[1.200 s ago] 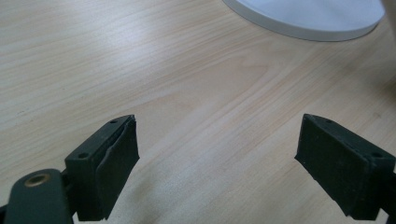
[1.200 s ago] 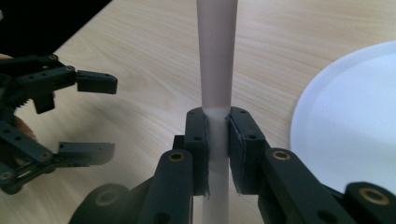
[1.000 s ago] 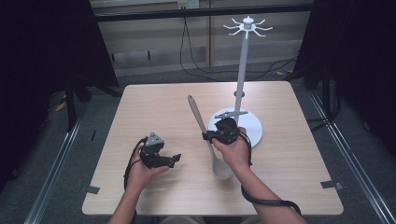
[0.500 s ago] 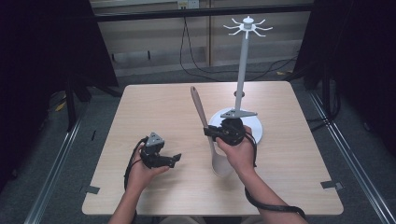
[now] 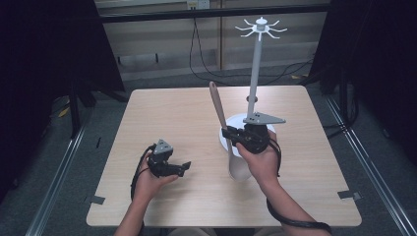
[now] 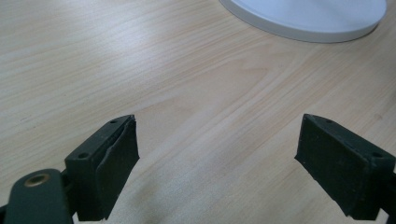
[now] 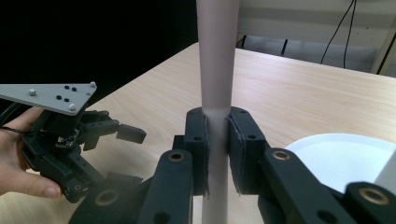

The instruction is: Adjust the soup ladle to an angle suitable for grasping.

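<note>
A long utensil (image 5: 219, 109) with a brown handle and a pale white lower end (image 5: 237, 167) stands nearly upright over the table, its handle leaning slightly left. My right gripper (image 5: 227, 133) is shut on its shaft, and in the right gripper view both pads clamp the pale shaft (image 7: 215, 70) at my right gripper (image 7: 217, 122). A white hanging stand (image 5: 253, 73) with hooks on top (image 5: 260, 25) rises just behind that hand. My left gripper (image 5: 185, 167) rests low at the front left, jaws open with nothing between them (image 6: 219, 135).
The stand's round white base (image 5: 231, 124) sits on the light wooden table (image 5: 172, 113), also seen in the left gripper view as the base (image 6: 303, 18). The left gripper (image 7: 128, 156) lies to the utensil's left. Black cables trail off the front edge.
The right hand has lifted the utensil and carried it toward the stand, and the handle now stands more upright. The left hand has stayed put.
</note>
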